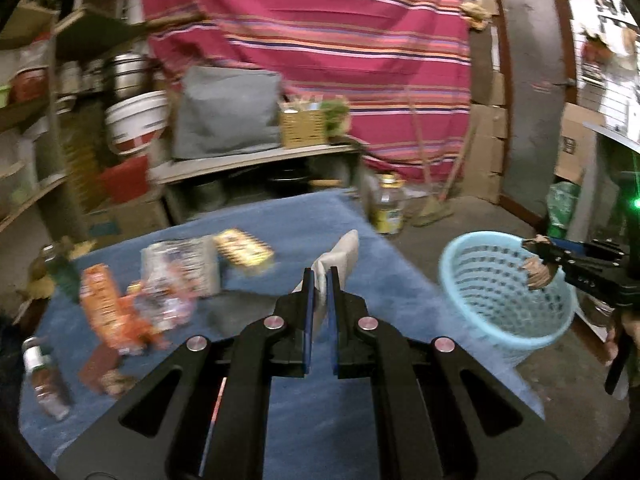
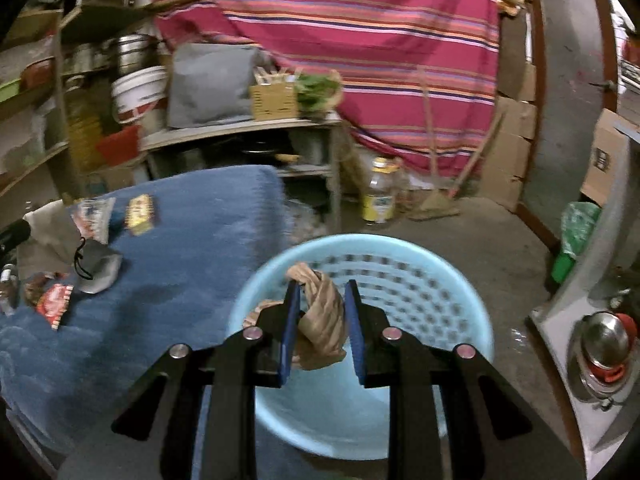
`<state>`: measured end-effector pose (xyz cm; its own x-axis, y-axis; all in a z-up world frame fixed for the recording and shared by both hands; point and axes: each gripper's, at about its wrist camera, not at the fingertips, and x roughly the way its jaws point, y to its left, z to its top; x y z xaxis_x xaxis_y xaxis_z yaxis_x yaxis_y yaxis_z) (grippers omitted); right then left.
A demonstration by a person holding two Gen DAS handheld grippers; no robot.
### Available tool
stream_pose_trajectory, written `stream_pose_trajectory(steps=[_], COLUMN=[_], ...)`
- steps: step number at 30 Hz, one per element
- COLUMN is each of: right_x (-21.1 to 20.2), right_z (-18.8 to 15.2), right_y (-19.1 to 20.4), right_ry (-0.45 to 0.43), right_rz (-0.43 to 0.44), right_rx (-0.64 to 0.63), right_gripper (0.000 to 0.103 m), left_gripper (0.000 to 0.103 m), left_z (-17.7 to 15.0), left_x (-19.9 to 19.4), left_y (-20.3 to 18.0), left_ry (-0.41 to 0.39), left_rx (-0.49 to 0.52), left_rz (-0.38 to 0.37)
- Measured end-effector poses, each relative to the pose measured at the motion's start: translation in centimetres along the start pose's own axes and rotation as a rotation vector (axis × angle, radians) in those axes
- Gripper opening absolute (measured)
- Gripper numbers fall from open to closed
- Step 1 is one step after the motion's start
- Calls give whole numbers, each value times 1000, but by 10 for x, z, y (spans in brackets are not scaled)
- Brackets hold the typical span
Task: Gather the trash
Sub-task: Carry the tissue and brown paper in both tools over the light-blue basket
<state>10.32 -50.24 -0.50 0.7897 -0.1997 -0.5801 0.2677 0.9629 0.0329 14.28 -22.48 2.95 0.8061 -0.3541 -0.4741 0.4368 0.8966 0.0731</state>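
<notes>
nearby, wrappers (image 1: 176, 276) on blue cloth (image 1: 304, 216)

We're looking at a cluttered storeroom — a big magenta striped cloth (image 1: 320, 40) hangs across the back, and in front of it a low shelf unit (image 1: 256, 160) carries a grey cushion (image 1: 228, 112) and a small cardboard box (image 1: 302, 124). On our left, wooden shelves (image 1: 36, 120) hold steel pots (image 1: 128, 68) and a white bucket (image 1: 136, 120), while on the right cardboard boxes (image 2: 516, 140) stack up beside a grey door (image 1: 532, 80). The concrete floor (image 2: 480, 240) is bare and dim — a broom (image 2: 436, 200) leans by a plastic bottle (image 2: 380, 192) standing on it.
</notes>
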Motion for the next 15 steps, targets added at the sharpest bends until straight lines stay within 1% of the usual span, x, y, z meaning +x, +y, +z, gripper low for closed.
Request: stream_pose_trajectory(steps=[2,6,10,15], right_x=[2,10,18,24], right_z=[-1,-4,-8,-10], right_y=[-17,-44,-63,-80], right_ry=[5,17,27,32], right_rz=[-22,-37,-48,-49], right_rx=[12,47,58,71], right_gripper=[24,24,24,24], left_gripper=[5,5,5,5], left_z=[5,13,19,23], left_x=[13,33,55,73], left_y=[-24,-67,-100,-136], left_ry=[2,5,28,33], left_rx=[15,42,30,48], left_rz=[-42,-111,-180,-222])
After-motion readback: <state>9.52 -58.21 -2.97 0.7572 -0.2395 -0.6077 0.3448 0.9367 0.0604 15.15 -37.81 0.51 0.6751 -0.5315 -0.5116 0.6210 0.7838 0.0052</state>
